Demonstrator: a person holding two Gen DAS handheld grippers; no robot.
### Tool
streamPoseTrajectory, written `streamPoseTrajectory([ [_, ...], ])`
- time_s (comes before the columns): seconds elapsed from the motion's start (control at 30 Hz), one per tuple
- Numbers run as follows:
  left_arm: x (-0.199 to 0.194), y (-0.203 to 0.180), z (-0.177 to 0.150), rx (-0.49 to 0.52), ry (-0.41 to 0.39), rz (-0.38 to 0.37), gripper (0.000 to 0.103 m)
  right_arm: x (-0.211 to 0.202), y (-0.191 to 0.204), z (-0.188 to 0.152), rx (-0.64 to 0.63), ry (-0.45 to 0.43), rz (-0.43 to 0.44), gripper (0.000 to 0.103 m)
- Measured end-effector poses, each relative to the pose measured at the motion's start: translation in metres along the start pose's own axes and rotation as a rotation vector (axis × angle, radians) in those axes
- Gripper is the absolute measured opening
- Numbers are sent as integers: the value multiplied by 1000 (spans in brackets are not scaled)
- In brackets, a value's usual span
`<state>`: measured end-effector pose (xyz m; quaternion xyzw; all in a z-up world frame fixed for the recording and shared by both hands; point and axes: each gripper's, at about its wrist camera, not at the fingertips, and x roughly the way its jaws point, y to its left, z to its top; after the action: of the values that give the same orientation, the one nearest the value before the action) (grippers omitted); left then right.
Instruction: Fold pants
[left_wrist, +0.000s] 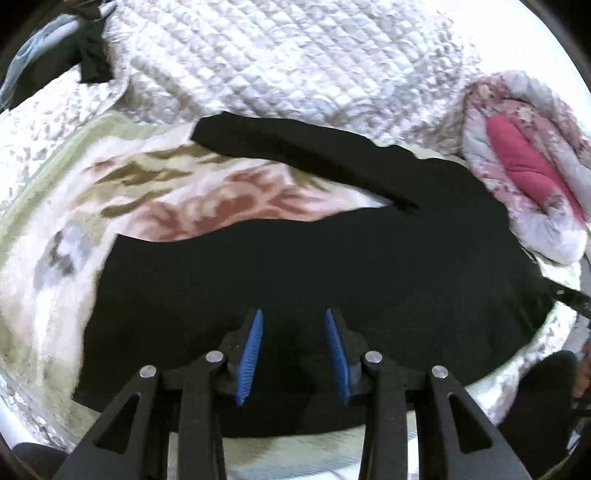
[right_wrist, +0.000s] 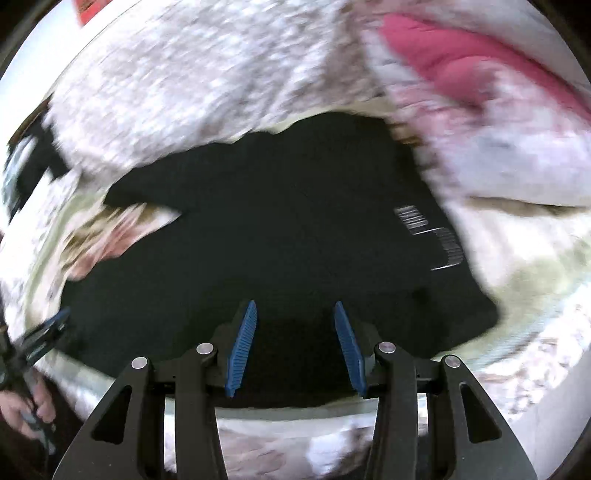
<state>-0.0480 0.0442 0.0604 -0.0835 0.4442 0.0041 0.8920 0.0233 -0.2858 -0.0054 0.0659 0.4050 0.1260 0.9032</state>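
Left wrist: pink quilt (left_wrist: 517, 162) (bunched) beside pants (left_wrist: 295, 266)

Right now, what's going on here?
A person is folding black fabric pants spread on a floral patterned blanket over a white quilted bedspread. The left gripper and right gripper both hover over the pants with jaws apart and nothing between the blue pads. One pant leg stretches away separately, so the fold looks unfinished. A pink-and-white rolled quilt lies beside.

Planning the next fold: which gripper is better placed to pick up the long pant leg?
Probably left. The left gripper hangs open over the black pants, with the leg stretching ahead of it. The right gripper faces the waist end.
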Motion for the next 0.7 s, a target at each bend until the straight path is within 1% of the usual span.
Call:
streamPoseTrajectory([
  [0.1,8,-12,-2,22,37,-9,38,15,17,-4,-54,42,48,45],
  [0.17,8,-15,3,23,41,-17,38,17,22,-4,-72,46,64,45],
  [0.2,7,-17,7,29,34,-9,38,19,24,-1,-81,48,65,47],
  [0.23,7,-20,10,36,27,3,39,20,25,2,-85,49,64,52],
  [0.27,7,-22,14,41,20,10,41,21,24,5,-86,48,68,54],
  [0.3,8,-23,19,42,18,10,43,22,24,9,-87,45,77,54],
  [0.53,19,-32,53,94,3,11,48,32,28,43,-143,32,92,57],
  [0.7,35,-33,79,132,2,2,52,47,29,72,-200,30,104,64],
])
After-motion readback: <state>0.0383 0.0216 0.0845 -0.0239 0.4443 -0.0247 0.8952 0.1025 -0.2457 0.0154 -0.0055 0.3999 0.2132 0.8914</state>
